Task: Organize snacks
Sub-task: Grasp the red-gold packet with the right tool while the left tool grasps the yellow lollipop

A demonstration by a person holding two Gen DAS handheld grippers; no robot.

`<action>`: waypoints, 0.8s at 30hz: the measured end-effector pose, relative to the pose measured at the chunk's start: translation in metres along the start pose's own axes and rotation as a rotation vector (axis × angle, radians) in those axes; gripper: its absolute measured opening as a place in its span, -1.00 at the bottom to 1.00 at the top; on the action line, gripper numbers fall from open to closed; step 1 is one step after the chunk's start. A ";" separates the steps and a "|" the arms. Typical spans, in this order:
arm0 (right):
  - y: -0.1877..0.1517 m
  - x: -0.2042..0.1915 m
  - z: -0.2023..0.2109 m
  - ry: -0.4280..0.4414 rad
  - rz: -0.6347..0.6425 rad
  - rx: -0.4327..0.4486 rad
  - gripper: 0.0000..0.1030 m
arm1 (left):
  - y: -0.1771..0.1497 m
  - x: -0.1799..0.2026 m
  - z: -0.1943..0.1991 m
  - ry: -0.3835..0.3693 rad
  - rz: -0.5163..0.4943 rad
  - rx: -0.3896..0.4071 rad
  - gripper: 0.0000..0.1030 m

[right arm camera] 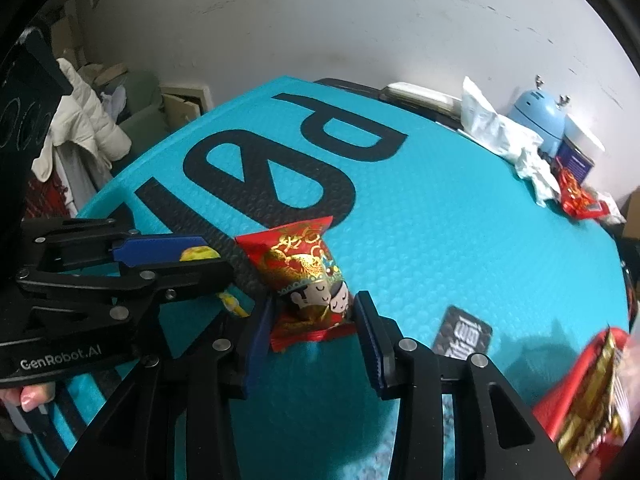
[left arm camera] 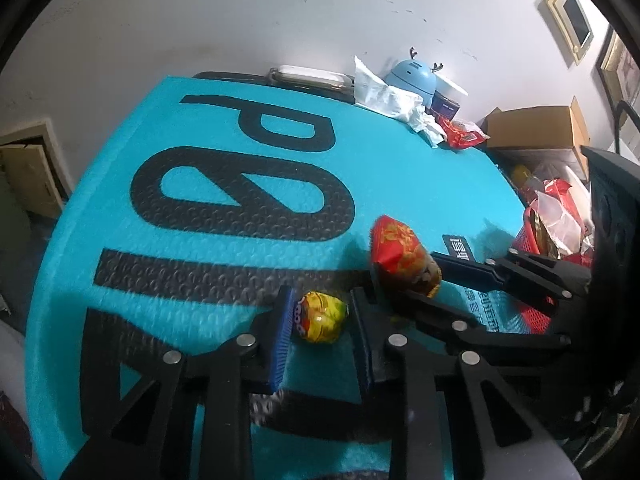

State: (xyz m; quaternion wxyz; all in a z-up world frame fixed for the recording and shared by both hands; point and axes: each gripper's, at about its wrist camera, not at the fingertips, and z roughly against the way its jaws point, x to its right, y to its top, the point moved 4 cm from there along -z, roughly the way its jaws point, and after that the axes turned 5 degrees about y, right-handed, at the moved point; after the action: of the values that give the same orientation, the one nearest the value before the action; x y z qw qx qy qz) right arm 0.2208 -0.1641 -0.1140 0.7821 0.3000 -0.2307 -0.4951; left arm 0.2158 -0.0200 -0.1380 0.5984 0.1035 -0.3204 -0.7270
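mat (left arm camera: 208, 184): big teal foam sheet, everything's placed relative to it. Huge black letters on it, upside down from here, look like "P", "a", "l" — rest cut off, can't read the whole word.
basket (left arm camera: 536, 312): red mesh, off the mat's right edge, already stuffed w/ red + gold wrappers. Prob the drop spot imo.
R gripper (right arm camera: 316, 320): narrow, pads pinching the red pack (right arm camera: 308, 276) from both sides, near the mat's front edge. "GenRobot.AI" is printed on the other tool's body in this view.
L gripper (left arm camera: 320, 316): also narrow, clamped on the yellow candy (left arm camera: 322, 316), just left of the red pack on the mat.
red pack print: gold ornament + two cartoon faces, no text I can read.
card (right arm camera: 464, 336): small black tag on the mat btw red pack and basket, white Chinese chars, too blurry.
candy label: orange/blue lettering, can't make it out.
step: both grabs look done, lift not started afaict.
next: raise both, carry right to the basket, don't crush the pack.
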 end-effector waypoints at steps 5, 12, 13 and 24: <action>-0.021 -0.002 0.019 -0.001 -0.019 -0.012 -0.30 | -0.017 0.013 0.009 0.021 -0.017 -0.017 -0.49; -0.048 -0.012 0.044 0.026 -0.039 -0.028 -0.33 | -0.048 0.025 0.028 0.045 -0.030 -0.040 -0.49; -0.052 -0.014 0.047 0.029 -0.040 -0.028 -0.33 | -0.052 0.029 0.032 0.048 -0.031 -0.041 -0.49; -0.098 -0.024 0.081 0.035 -0.060 -0.033 -0.34 | -0.098 0.045 0.059 0.078 0.007 -0.069 -0.49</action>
State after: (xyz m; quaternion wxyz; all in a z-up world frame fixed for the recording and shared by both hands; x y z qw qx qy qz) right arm 0.0950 -0.1945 -0.1262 0.7758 0.3021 -0.1998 -0.5167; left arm 0.0931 -0.0343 -0.1396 0.6162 0.1099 -0.2716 -0.7310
